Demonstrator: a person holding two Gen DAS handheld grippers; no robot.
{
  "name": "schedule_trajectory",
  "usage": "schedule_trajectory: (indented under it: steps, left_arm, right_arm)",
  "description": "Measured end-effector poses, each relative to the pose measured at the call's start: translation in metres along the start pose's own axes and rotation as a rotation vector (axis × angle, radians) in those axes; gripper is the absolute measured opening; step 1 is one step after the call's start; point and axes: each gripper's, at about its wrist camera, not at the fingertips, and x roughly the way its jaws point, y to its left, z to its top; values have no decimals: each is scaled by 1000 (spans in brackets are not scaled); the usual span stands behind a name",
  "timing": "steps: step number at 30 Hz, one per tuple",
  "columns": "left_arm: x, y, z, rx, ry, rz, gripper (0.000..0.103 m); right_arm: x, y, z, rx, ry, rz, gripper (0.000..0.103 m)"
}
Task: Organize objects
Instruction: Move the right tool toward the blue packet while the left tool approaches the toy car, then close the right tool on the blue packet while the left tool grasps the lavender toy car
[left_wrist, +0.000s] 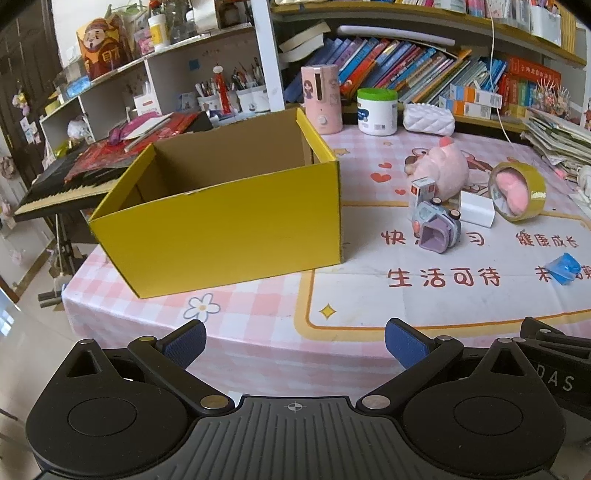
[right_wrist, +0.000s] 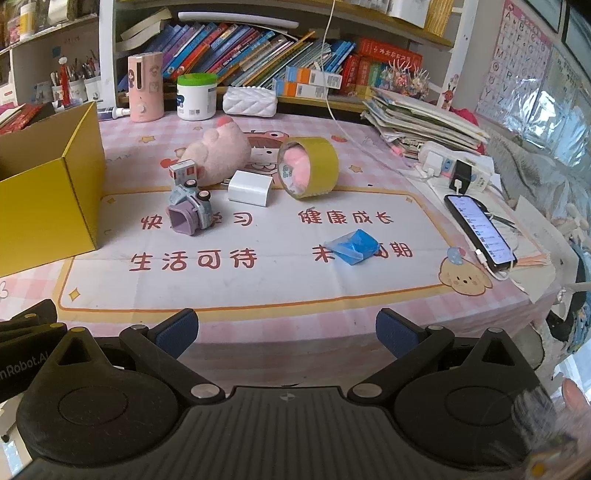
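An open yellow cardboard box stands on the left of the table. To its right lie a pink plush toy, a toy car, a small white carton, a white charger block, a roll of yellow tape and a blue plastic piece. My left gripper hangs open before the table's front edge, short of the box. My right gripper is open too, near the front edge, with nothing between its fingers.
A pink bottle, a white jar with a green lid and a white quilted pouch stand at the back under shelves of books. A phone on a cable, a power strip and stacked papers fill the right side. A keyboard sits left of the table.
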Motion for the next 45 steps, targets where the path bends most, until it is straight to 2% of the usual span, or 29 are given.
schedule_trajectory:
  steps: [9,19,27,32,36,40,43,44,45]
  left_arm:
    - [16,-17,11,6,32,4,103]
    - [31,-47,26,-23,53,-41,103]
    - [42,-78,34,-80,99,-81,103]
    - [43,-94,35,-110,79,-105,103]
    - [47,-105,36,-119,100,-104,103]
    - [49,-109,37,-146,107,-88,103]
    - [49,-109,36,-170,113,-85,103]
    - [48,-110,36,-172,110,-81,103]
    - [47,-111,36,-172,105,-74,103]
  right_arm:
    - [23,-15,14,-63,-39,90,103]
    - [55,-41,34,-105,-36,143,103]
    - [82,-84,49,-80,-44,173,103]
    - [103,-110,53,-30,-33,214,103]
    - [114,-121,56,-21,-60,223,103]
    - [124,-122,58,-74,-21,313,103]
    - [135,-116,58,-140,23,320,99]
    - [138,-115,58,-150,33,318,96]
    - [141,-115,57,-153,44,317,87]
